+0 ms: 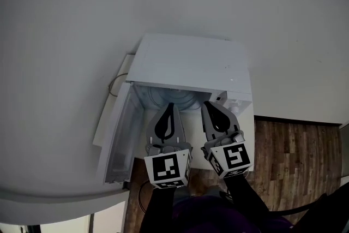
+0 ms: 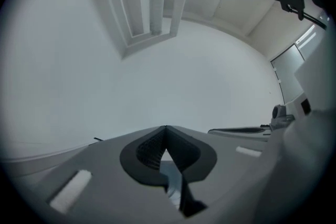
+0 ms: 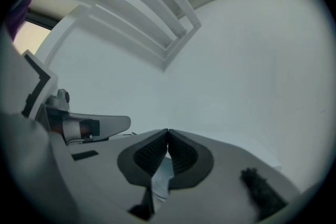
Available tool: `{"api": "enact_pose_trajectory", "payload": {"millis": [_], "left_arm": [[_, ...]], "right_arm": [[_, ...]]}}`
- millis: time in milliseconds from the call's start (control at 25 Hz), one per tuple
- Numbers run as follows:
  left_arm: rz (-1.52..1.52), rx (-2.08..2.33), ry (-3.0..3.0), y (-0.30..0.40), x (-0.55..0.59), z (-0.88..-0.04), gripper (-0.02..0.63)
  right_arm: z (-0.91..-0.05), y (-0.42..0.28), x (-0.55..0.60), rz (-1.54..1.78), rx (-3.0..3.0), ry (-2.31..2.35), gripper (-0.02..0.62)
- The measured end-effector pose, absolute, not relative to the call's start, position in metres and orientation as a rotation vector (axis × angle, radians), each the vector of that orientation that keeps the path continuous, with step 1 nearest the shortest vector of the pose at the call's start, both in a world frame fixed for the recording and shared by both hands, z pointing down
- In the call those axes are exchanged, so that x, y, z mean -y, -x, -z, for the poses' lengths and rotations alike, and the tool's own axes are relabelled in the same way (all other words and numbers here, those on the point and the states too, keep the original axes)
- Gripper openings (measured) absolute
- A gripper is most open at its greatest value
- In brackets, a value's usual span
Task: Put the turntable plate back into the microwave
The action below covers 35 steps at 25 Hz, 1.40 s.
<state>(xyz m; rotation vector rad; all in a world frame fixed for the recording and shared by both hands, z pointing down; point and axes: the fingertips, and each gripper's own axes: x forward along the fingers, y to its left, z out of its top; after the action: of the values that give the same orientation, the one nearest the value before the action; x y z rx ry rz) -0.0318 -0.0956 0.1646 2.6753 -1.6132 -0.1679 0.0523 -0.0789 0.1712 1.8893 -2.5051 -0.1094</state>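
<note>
The white microwave [image 1: 191, 63] stands against a white wall with its door [image 1: 116, 139] swung open to the left. Inside its cavity lies the clear glass turntable plate [image 1: 175, 99]. My left gripper [image 1: 169, 106] and right gripper [image 1: 210, 104] hang side by side in front of the opening, both shut with nothing in them. In the left gripper view the left gripper [image 2: 166, 127] has its jaws pressed together, facing bare wall, with the right gripper [image 2: 247, 131] beside it. The right gripper view shows the right gripper [image 3: 167, 131] shut likewise, with the left gripper [image 3: 86, 126] at its left.
A cable [image 1: 114, 84] loops behind the microwave's left side. Wooden floor [image 1: 294, 155] shows at the right below the wall. A white ledge [image 1: 60, 199] curves along the lower left. A person's dark sleeves [image 1: 163, 210] reach in from the bottom.
</note>
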Motion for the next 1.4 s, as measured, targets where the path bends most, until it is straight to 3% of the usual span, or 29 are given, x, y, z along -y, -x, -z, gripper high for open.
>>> {"api": "enact_pose_trajectory", "payload": {"millis": [1400], "left_arm": [[0.114, 1.657, -2.67, 0.037, 0.094, -0.178, 0.005]], "right_arm": [[-0.165, -0.035, 0.08, 0.161, 2.532, -1.849, 0.009]]}}
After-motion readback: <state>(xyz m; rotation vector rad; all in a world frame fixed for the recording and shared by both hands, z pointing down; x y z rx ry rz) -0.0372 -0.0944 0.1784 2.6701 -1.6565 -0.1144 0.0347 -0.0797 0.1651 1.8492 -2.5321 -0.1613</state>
